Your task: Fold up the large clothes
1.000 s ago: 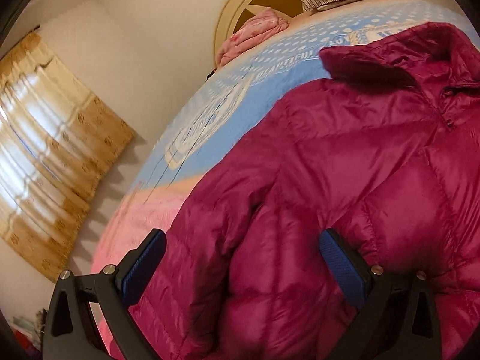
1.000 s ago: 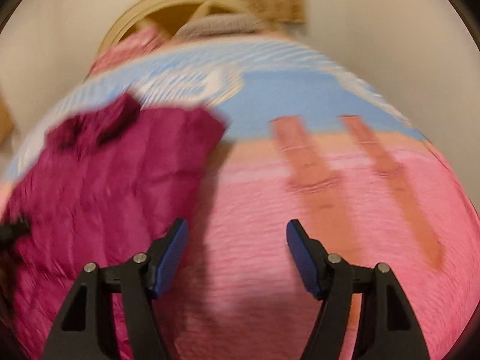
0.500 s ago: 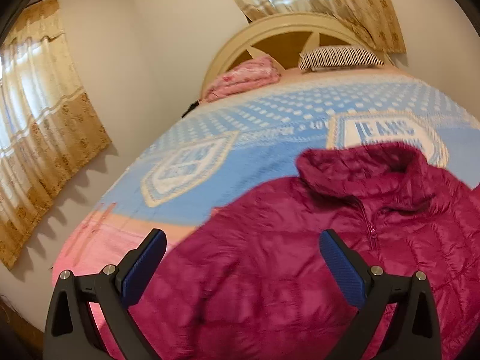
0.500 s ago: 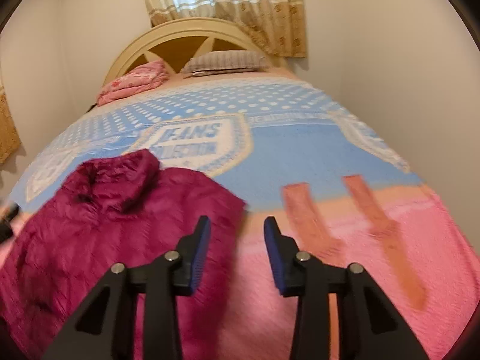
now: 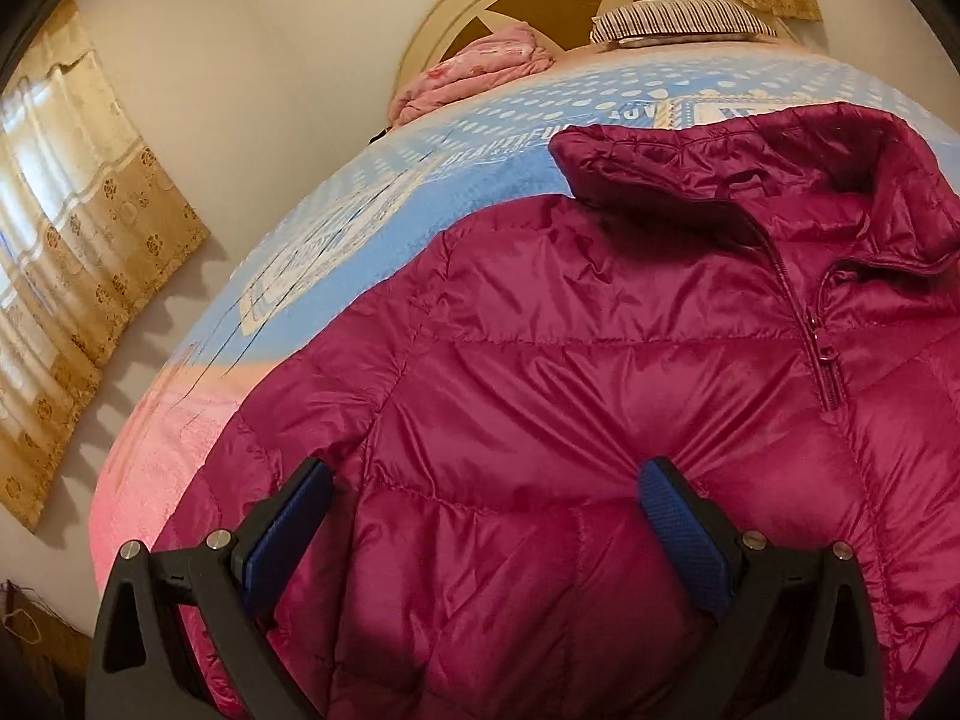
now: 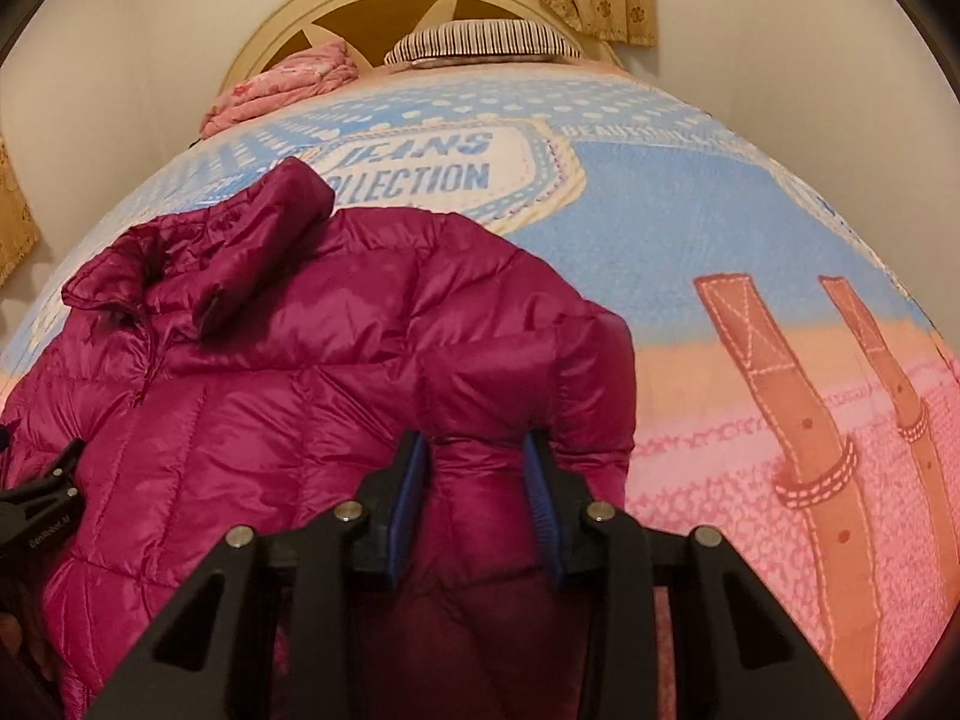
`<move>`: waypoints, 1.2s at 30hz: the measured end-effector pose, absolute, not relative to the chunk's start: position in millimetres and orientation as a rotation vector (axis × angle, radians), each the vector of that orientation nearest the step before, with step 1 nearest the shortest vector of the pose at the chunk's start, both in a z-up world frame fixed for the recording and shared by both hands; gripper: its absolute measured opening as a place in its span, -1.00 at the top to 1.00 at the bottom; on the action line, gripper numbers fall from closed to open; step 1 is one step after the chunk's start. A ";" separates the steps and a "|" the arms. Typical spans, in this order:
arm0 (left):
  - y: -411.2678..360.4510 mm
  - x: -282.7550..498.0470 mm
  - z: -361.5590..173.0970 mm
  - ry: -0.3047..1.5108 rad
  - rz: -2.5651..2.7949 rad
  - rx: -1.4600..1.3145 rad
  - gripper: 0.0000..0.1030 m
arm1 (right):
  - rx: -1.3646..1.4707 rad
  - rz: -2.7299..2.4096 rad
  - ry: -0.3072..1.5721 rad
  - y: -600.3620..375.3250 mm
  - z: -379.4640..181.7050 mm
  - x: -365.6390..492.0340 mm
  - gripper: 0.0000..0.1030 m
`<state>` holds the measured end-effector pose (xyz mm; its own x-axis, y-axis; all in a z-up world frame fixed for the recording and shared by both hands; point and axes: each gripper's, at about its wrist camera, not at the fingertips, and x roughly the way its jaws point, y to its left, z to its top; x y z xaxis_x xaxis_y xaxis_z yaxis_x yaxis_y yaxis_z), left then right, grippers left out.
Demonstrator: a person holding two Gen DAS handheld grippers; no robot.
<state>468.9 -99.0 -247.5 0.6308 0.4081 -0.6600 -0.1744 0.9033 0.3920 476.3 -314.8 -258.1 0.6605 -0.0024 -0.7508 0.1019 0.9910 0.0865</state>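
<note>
Magenta puffer jacket (image 5: 600, 396) lies face up on the bed (image 5: 360, 228), collar (image 5: 750, 174) toward the headboard (image 6: 384, 6), zip (image 5: 822, 360) partly closed. Left gripper (image 5: 486, 516) sits over the jacket's left chest near the armpit seam, jaws spread wide, pads pressing into the quilting but pinching nothing. Left sleeve (image 5: 240, 480) runs down along the bed's edge. Right gripper (image 6: 474, 492) is at the right shoulder, jaws drawn in close on a raised ridge of padded fabric; looks like a grip on the jacket, though the contact is partly hidden. Judgement: light, soft, springy, with a slick shiny shell, so thin pinches may slip and folds may puff back; seams at shoulder, cuff or hem should hold best. No containers in view; only a folded pink blanket (image 6: 282, 84) and striped pillow (image 6: 480, 42) by the headboard.
</note>
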 end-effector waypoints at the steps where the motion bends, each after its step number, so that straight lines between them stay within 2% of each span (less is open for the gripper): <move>1: -99.8 468.4 -248.6 0.824 0.342 0.311 -0.98 | 0.123 -0.059 0.847 -313.2 -258.1 476.9 0.28; 10: -96.3 469.0 -249.2 0.825 0.337 0.289 -0.98 | 0.111 -0.056 0.861 -313.5 -250.8 476.2 0.27; 11: -93.7 469.2 -249.0 0.829 0.329 0.273 -0.98 | 0.109 -0.072 0.853 -314.7 -241.8 470.8 0.21; 12: -91.8 469.3 -248.9 0.831 0.323 0.260 -0.98 | 0.124 -0.072 0.835 -315.0 -234.4 465.5 -0.03; 14: -89.4 470.1 -248.6 0.835 0.317 0.246 -0.98 | 0.157 -0.052 0.765 -313.5 -209.0 444.0 -0.35; 15: -89.3 469.6 -248.7 0.835 0.316 0.245 -0.98 | 0.149 -0.043 0.740 -308.8 -198.4 432.9 -0.38; 19: -90.4 468.6 -249.3 0.834 0.316 0.244 -0.98 | 0.072 0.050 0.741 -277.3 -194.4 410.5 -0.37; 22: -90.8 467.7 -249.5 0.834 0.313 0.237 -0.98 | 0.020 0.069 0.806 -260.7 -218.3 412.9 -0.20; 26: -89.2 467.0 -248.7 0.836 0.308 0.229 -0.98 | 0.003 0.041 0.866 -260.3 -251.2 417.7 -0.21; 36: -92.8 466.8 -248.0 0.831 0.320 0.255 -0.98 | -0.041 0.016 0.877 -256.0 -259.0 420.3 -0.23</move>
<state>466.8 -92.8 -248.0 0.6312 0.3751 -0.6789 -0.1776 0.9219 0.3443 420.3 -256.0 -259.0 0.6391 -0.0031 -0.7691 -0.0306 0.9991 -0.0294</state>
